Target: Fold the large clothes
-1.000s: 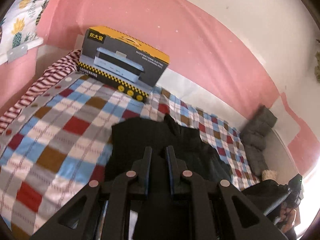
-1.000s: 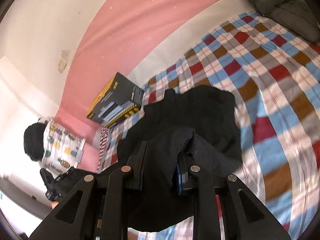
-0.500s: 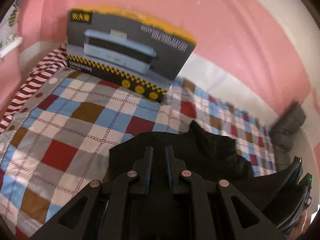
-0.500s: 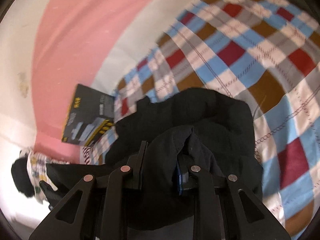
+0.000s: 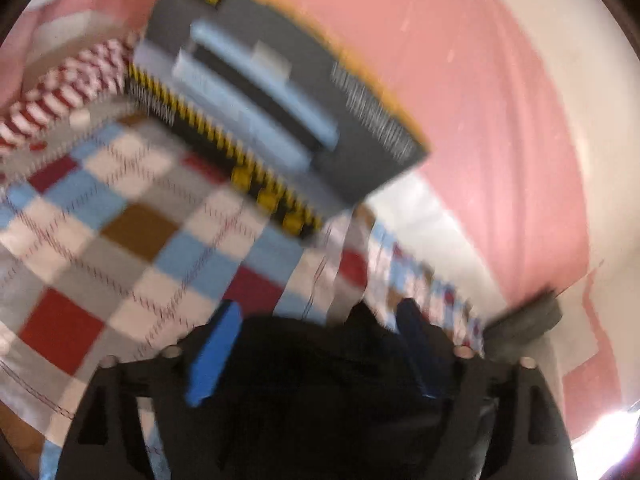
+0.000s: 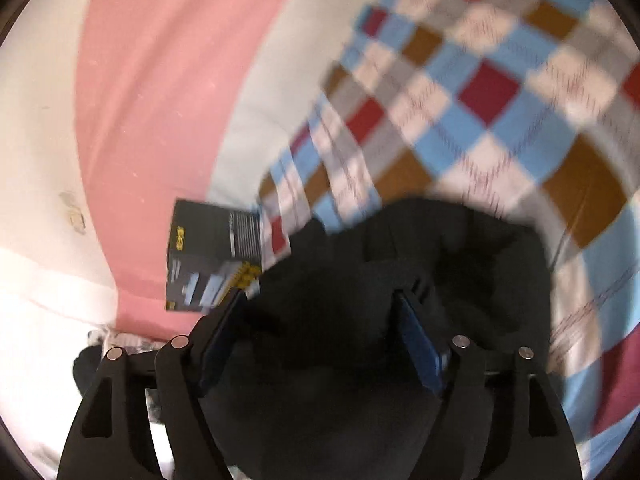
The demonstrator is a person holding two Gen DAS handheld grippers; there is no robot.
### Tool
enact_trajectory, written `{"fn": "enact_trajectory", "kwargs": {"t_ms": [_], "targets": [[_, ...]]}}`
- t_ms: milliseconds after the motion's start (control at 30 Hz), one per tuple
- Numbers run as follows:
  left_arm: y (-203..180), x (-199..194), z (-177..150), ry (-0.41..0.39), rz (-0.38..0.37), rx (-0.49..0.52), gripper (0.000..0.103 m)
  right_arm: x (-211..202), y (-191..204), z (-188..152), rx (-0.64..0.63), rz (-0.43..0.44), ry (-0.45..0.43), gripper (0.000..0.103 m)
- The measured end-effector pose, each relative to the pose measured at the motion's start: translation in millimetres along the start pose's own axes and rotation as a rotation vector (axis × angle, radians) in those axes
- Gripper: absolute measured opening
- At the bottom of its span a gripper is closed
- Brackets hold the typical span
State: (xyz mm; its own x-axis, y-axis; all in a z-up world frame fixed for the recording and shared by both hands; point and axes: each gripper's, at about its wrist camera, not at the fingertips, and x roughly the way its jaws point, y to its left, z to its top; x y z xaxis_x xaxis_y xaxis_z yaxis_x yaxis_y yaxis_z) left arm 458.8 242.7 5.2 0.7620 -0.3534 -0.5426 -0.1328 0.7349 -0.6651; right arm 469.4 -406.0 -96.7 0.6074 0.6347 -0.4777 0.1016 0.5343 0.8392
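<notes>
Both views blurred. Left gripper (image 5: pixel 316 320) spread wide, gripping nothing. Right gripper (image 6: pixel 320 312) likewise wide, empty. Black garment (image 6: pixel 460 264) heaped on checked bedspread (image 6: pixel 500 92), at 6 o'clock of box (image 5: pixel 280 92). Probably release step after a fold; next, seeking a fresh edge.

A grey-and-yellow box (image 5: pixel 276 108) stands on the checked bed (image 5: pixel 120 232) against the pink wall (image 5: pixel 480 100); bare bedspread lies before it.
</notes>
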Motion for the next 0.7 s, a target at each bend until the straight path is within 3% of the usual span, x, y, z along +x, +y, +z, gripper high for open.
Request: {"fn": "enact_trajectory", "kwargs": {"t_ms": [100,233,400,500,533,567,600,633,700], "targets": [[-5,-13,0,-0.001,0.048,0.082,0.085,-13,12,-4,-0.109,-0.056,-0.044,0.076],[0,10,-22,0.118,0.098,0.149,0.085,-5,13,-14,-0.198,-0.116,-0.035,0.076],[15,68,-48,0.316,0.096,0.169,0.085,26,8,-16,-0.281,-0.204,0.039,0.076],[18,87,-65,0.345,0.119,0.196,0.081,49,6,-16,-0.326,-0.267,0.117,0.076],[16,88,-68,0.326,0.129,0.218,0.065,56,6,-17,-0.339,-0.288,0.141,0.074],[11,86,-70,0.300,0.152,0.249,0.041,58,9,-18,-0.359,-0.309,0.129,0.048],[6,83,-70,0.275,0.180,0.275,0.034,56,13,-18,-0.372,-0.325,0.100,0.020],[2,78,-67,0.245,0.194,0.293,0.022,49,19,-17,-0.378,-0.324,0.060,0.020],[-7,67,-53,0.154,0.200,0.309,0.020,37,29,-12,-0.403,-0.324,-0.019,0.017]]}}
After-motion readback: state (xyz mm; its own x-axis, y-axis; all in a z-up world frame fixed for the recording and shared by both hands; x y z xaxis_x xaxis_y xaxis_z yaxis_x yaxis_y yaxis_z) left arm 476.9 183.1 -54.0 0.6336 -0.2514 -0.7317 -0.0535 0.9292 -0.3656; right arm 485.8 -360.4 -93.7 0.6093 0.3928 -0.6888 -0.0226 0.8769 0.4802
